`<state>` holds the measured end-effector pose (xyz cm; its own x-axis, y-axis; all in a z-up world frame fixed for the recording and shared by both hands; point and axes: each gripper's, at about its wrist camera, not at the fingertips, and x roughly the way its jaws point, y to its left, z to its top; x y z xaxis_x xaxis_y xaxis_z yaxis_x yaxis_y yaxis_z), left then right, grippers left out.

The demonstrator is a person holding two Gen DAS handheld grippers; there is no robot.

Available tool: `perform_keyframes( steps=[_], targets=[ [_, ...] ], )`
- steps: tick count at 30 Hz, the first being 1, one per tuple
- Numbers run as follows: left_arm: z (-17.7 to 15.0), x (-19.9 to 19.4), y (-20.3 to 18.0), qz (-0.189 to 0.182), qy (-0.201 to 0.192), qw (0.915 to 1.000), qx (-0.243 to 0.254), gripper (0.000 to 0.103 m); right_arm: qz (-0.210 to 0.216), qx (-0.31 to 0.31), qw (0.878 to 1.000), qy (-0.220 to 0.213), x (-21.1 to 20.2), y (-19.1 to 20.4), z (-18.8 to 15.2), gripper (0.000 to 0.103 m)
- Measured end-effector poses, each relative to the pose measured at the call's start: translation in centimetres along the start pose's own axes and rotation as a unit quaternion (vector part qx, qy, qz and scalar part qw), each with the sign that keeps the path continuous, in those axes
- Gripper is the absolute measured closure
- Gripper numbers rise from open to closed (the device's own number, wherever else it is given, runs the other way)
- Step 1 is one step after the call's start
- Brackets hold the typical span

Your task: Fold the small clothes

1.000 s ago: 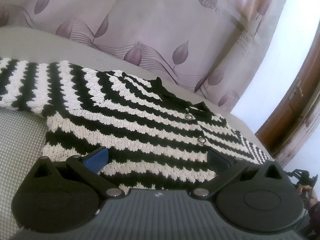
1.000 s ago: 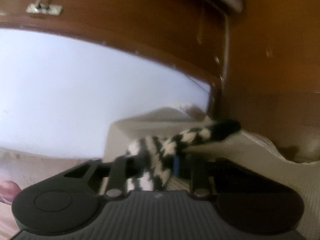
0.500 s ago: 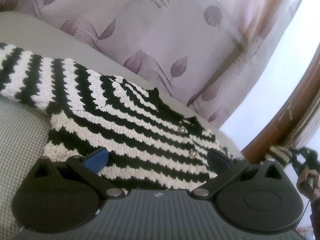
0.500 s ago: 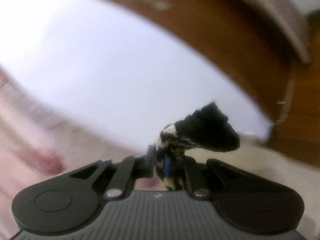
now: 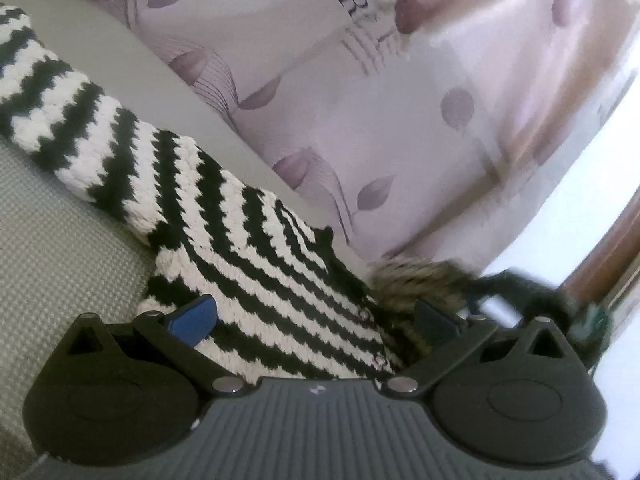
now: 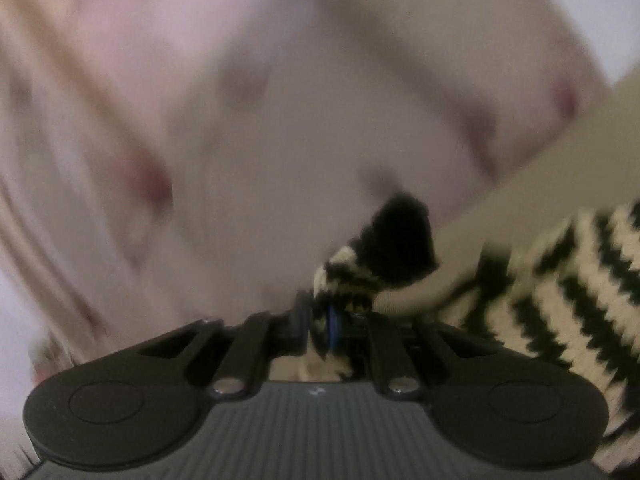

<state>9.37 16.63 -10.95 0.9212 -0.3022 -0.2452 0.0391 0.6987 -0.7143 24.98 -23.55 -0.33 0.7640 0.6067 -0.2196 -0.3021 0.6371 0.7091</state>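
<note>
A pale lilac curtain (image 5: 380, 128) printed with purple leaves hangs behind a grey woven cushion surface (image 5: 60, 248), which carries the garment. The garment is a small knitted sweater (image 5: 248, 256) in black and cream zigzag stripes, lying flat on that surface. One sleeve (image 5: 60, 96) stretches away from the body toward the upper left of the left wrist view, and small metal snap buttons (image 5: 378, 360) sit along the sweater's front edge near its hem. On the side of the sweater away from that sleeve, a blurred striped fold (image 5: 420, 280) is raised off the body.

The left tongs (image 5: 316, 318) stand wide open over the hem of the sweater, their blue pads (image 5: 192, 316) spread to either side of the knit and holding nothing. The right tongs (image 6: 332, 324) are closed tight on the other sleeve's black cuff (image 6: 400, 236), which bunches up above the pinch. The sweater's striped body (image 6: 568, 280) lies to the right of that cuff in the right wrist view. Beyond the sweater, a brown wooden frame (image 5: 608, 256) borders a bright window. The right wrist view is heavily blurred.
</note>
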Motion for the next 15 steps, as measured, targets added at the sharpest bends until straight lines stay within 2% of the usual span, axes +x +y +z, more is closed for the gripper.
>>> perform_keyframes(
  steps=[2,4,5,6,7,8,9,11,12,13,14,15],
  targets=[
    [0.0,0.0,-0.2,0.002,0.002,1.0,0.003,0.0,-0.014,-0.071,0.997,0.037,2.0,1.6,-3.1,0.091],
    [0.1,0.1,-0.3,0.003,0.002,1.0,0.003,0.0,-0.023,-0.135,0.988,0.065,2.5,3.1,-6.1,0.09],
    [0.1,0.0,-0.2,0.002,0.0,1.0,0.001,0.0,-0.018,-0.16,0.983,0.085,2.8,3.7,-6.9,0.085],
    [0.2,0.0,-0.1,0.0,-0.002,1.0,-0.002,0.0,-0.013,-0.192,0.976,0.101,3.0,4.3,-7.5,0.076],
    [0.2,-0.1,0.0,0.0,-0.005,1.0,-0.005,0.0,-0.007,-0.22,0.97,0.106,3.1,5.2,-8.0,0.071],
    [0.2,-0.3,0.1,0.002,-0.01,0.9999,-0.008,0.0,0.005,-0.251,0.962,0.111,2.8,6.1,-8.6,0.056],
    [0.2,-0.5,0.2,0.002,-0.015,0.9998,-0.012,0.0,0.023,-0.291,0.949,0.117,2.4,7.1,-9.3,0.034],
    [0.2,-0.5,0.3,0.002,-0.017,0.9998,-0.014,0.0,0.019,-0.381,0.919,0.101,1.2,8.7,-11.2,0.013],
    [0.2,-0.5,0.2,0.004,-0.016,0.9998,-0.011,0.0,0.0,-0.434,0.897,0.086,0.6,9.4,-12.3,0.013],
    [0.2,-0.5,0.1,0.006,-0.015,0.9998,-0.008,0.0,-0.012,-0.453,0.888,0.083,0.3,9.4,-12.7,0.013],
    [0.2,-0.4,0.1,0.008,-0.013,0.9999,-0.005,0.0,-0.008,-0.438,0.894,0.092,0.0,9.2,-12.6,0.013],
    [0.2,-0.4,0.1,0.008,-0.013,0.9999,-0.004,0.0,0.006,-0.41,0.907,0.099,-0.9,8.8,-12.2,0.013]
  ],
)
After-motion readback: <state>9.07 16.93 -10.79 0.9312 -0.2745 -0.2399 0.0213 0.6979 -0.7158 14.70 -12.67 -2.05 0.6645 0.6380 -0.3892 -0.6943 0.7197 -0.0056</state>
